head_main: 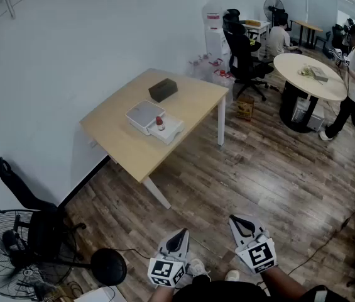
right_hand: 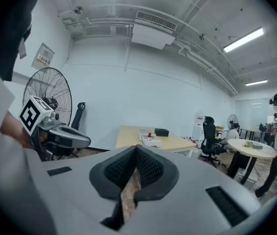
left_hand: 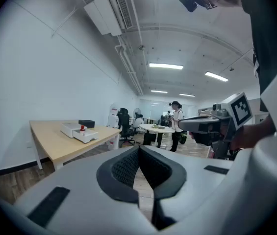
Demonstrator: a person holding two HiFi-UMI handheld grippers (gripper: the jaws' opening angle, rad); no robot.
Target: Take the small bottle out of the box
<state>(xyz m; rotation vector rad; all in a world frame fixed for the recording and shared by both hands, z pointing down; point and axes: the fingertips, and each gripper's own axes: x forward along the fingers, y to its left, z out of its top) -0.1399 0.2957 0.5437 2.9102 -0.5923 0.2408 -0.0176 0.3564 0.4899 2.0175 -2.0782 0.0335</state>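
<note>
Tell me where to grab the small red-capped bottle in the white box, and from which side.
Probably its red-capped top, from straight above. The small bottle stands upright in the open white box, whose walls seem to surround its lower body, leaving only the top free for the jaws. It is too small here for finer detail.

small bottle (head_main: 160, 124): red cap, upright, inside box | box (head_main: 172, 131): white, open, on wooden table (head_main: 127, 145)

Your left gripper (head_main: 181, 233) and right gripper (head_main: 236, 221) — pale grey, black ribbed pads (left_hand: 121, 169), black-and-white marker cubes (head_main: 260, 255); your top (head_main: 227, 292) is dark.
</note>
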